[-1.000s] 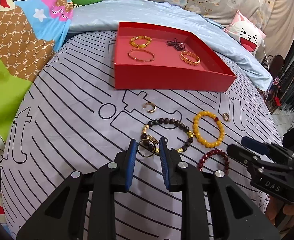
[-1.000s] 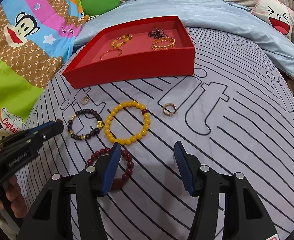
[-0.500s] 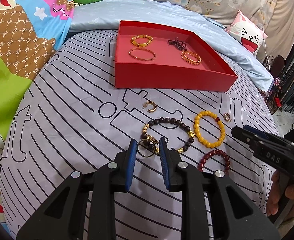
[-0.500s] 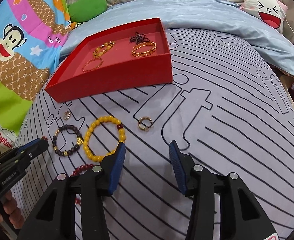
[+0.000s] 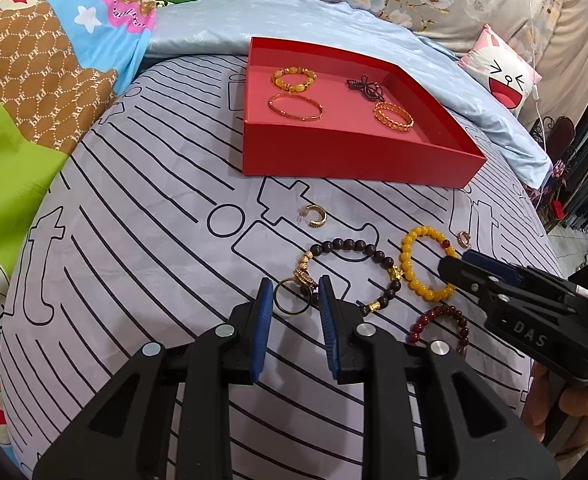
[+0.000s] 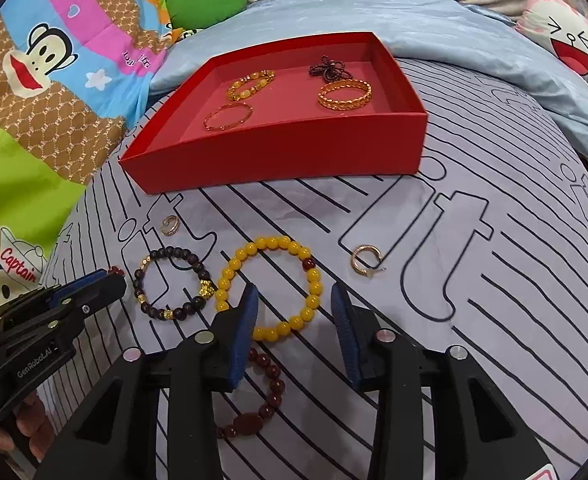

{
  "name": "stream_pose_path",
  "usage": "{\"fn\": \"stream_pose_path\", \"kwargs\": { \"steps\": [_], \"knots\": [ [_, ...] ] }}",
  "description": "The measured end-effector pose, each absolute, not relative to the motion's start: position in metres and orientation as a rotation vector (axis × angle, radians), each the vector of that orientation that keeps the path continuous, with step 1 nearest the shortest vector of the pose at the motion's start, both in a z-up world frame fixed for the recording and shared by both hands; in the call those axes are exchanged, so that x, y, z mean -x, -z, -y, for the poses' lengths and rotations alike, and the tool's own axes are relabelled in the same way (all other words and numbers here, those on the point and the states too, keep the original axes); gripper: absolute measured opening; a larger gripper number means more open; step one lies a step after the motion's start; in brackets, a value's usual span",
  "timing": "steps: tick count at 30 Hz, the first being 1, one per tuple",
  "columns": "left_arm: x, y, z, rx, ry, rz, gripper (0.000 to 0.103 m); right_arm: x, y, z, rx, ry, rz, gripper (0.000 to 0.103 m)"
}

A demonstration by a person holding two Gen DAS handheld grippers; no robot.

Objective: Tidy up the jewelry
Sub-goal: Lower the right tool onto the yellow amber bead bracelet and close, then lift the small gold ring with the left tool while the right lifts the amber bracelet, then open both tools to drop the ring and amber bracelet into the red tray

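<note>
- Jewelry lies loose on the striped bedspread (image 5: 134, 240) near its front edge, before the red tray (image 5: 354, 160).
- Left gripper (image 5: 294, 296) has its pads clamped on a thin dark ring (image 5: 292, 300), which overlaps the dark bead bracelet (image 5: 350, 276).
- Right gripper (image 6: 294, 300) has its jaws closing over the yellow bead bracelet (image 6: 270, 288), pads clear of it.
- Four bracelets rest in the tray.

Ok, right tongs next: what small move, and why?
Probably ease the right tongs down onto the yellow bracelet. Its near beads lie between the closing jaws but are not yet pinched, and it still lies outside the red tray.
</note>
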State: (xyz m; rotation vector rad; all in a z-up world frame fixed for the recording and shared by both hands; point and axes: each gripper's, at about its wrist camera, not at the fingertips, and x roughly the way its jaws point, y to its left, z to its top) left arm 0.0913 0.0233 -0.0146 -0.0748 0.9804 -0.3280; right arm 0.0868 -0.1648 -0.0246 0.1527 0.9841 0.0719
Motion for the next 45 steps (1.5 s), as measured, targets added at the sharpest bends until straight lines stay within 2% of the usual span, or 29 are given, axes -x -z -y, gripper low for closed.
{"fn": "stream_pose_path", "kwargs": {
  "steps": [2,7,12,18,24,35,40,45],
  "knots": [
    [-0.092,0.015,-0.023,0.075,0.331,-0.982,0.023,-0.09,0.027,0.165,-0.15,-0.069,-0.99,0.027],
    [-0.093,0.017,-0.021,0.075,0.335,-0.986,0.023,-0.091,0.029,0.164,-0.126,-0.058,-0.979,0.022],
    [-0.092,0.017,-0.02,0.071,0.338,-0.986,0.023,-0.088,0.03,0.164,-0.078,-0.036,-0.971,0.008],
    [-0.089,0.011,-0.02,0.07,0.343,-0.974,0.023,-0.08,0.022,0.169,-0.098,-0.028,-0.96,0.007],
    [-0.093,-0.005,-0.018,0.071,0.358,-0.957,0.023,-0.076,-0.017,0.175,-0.122,-0.044,-0.889,0.007],
    [-0.157,-0.066,0.004,0.042,0.414,-0.851,0.023,-0.129,-0.086,0.184,-0.123,-0.077,-0.758,0.007],
    [-0.197,-0.062,0.017,0.051,0.417,-0.866,0.023,-0.172,-0.083,0.186,-0.199,-0.111,-0.761,0.007],
    [-0.227,-0.03,0.03,0.037,0.414,-0.939,0.023,-0.203,-0.052,0.186,-0.267,-0.12,-0.825,0.007]
  ]
}}
